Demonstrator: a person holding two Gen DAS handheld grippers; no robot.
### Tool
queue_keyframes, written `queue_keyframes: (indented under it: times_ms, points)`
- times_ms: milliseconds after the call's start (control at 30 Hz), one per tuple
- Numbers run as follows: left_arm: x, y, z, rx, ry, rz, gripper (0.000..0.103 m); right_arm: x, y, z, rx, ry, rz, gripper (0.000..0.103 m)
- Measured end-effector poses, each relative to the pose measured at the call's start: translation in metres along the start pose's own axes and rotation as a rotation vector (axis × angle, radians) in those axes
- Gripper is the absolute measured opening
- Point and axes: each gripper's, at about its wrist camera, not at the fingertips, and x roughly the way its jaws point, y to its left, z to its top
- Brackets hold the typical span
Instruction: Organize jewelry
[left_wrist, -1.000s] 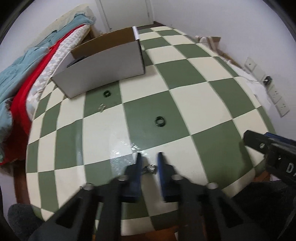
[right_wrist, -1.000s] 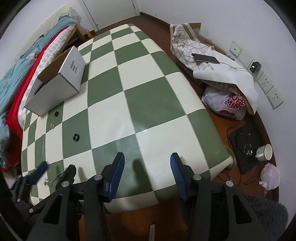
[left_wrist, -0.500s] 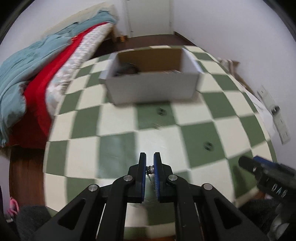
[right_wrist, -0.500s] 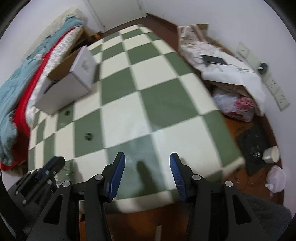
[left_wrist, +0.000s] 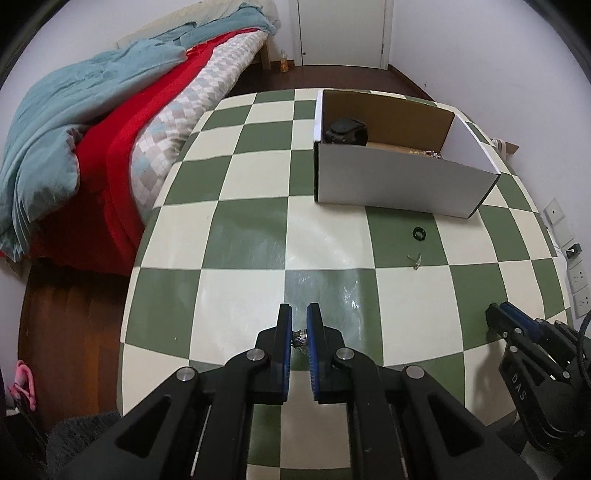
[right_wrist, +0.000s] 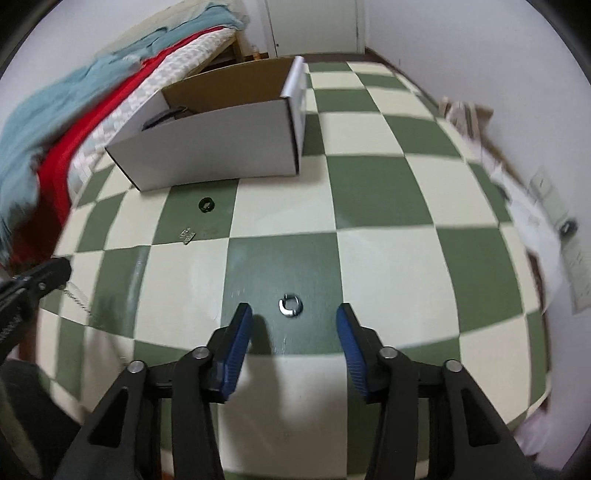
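Each camera rode a gripper, looking forward and down along its fingers, close above the checkered table (left_wrist: 251, 236). The left view faced the cardboard box (left_wrist: 399, 184) and bed (left_wrist: 122, 122); the right view faced the same box (right_wrist: 221, 151), sharing the table between.

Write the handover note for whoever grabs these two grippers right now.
Left gripper: shut on a small silver chain piece, held above the green-and-cream checkered table.
Right gripper: open, empty, fingers either side of the silver open ring on a green square.
White cardboard box: open-topped, at the far end, already holding a dark object and some jewelry.
Still on the table: dark ring and small silver clip-like piece, both near the box front.
Left: box the chain piece, then the three loose pieces.
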Motion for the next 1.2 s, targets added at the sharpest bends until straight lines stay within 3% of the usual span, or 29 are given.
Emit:
queue_keyframes:
  times_ms: [33, 67, 100, 400, 600, 633, 667, 933, 1000, 1067, 1133, 1200]
  points:
    - [-0.001, 0.001, -0.001, -0.003, 0.001, -0.004, 0.006, 0.0, 0.002, 0.0, -0.013, -0.005, -0.015, 0.034]
    - [-0.002, 0.002, -0.001, -0.004, 0.0, -0.006, 0.006, 0.0, 0.004, -0.001, -0.032, -0.01, -0.031, 0.018]
    - [-0.003, 0.002, 0.0, -0.005, -0.002, -0.009, 0.006, 0.0, 0.003, -0.002, -0.034, -0.013, -0.028, 0.012]
    - [-0.045, -0.001, 0.024, -0.015, -0.068, -0.113, 0.005, -0.028, -0.026, 0.0, 0.083, -0.039, 0.083, 0.012]
    - [-0.072, -0.001, 0.048, -0.015, -0.121, -0.148, 0.005, -0.058, -0.027, 0.018, 0.08, -0.074, 0.136, 0.011]
    - [-0.076, -0.002, 0.053, -0.012, -0.132, -0.149, 0.005, -0.063, -0.026, 0.019, 0.077, -0.08, 0.142, 0.0]
    - [-0.079, -0.003, 0.056, -0.008, -0.137, -0.151, 0.005, -0.068, -0.025, 0.024, 0.077, -0.084, 0.157, 0.0]
    - [-0.094, -0.006, 0.081, 0.018, -0.185, -0.161, 0.005, -0.089, -0.024, 0.059, 0.08, -0.113, 0.215, 0.0]
    - [-0.092, -0.006, 0.083, 0.022, -0.186, -0.162, 0.006, -0.078, -0.033, 0.063, 0.128, -0.062, 0.291, 0.0]
    - [-0.089, -0.007, 0.082, 0.023, -0.178, -0.165, 0.006, -0.061, -0.038, 0.061, 0.145, -0.009, 0.291, 0.009]
    - [-0.085, -0.007, 0.081, 0.021, -0.167, -0.167, 0.006, -0.046, -0.037, 0.053, 0.139, 0.024, 0.282, 0.032]
    - [-0.079, -0.007, 0.078, 0.021, -0.153, -0.169, 0.006, -0.028, -0.029, 0.041, 0.089, 0.061, 0.232, 0.032]
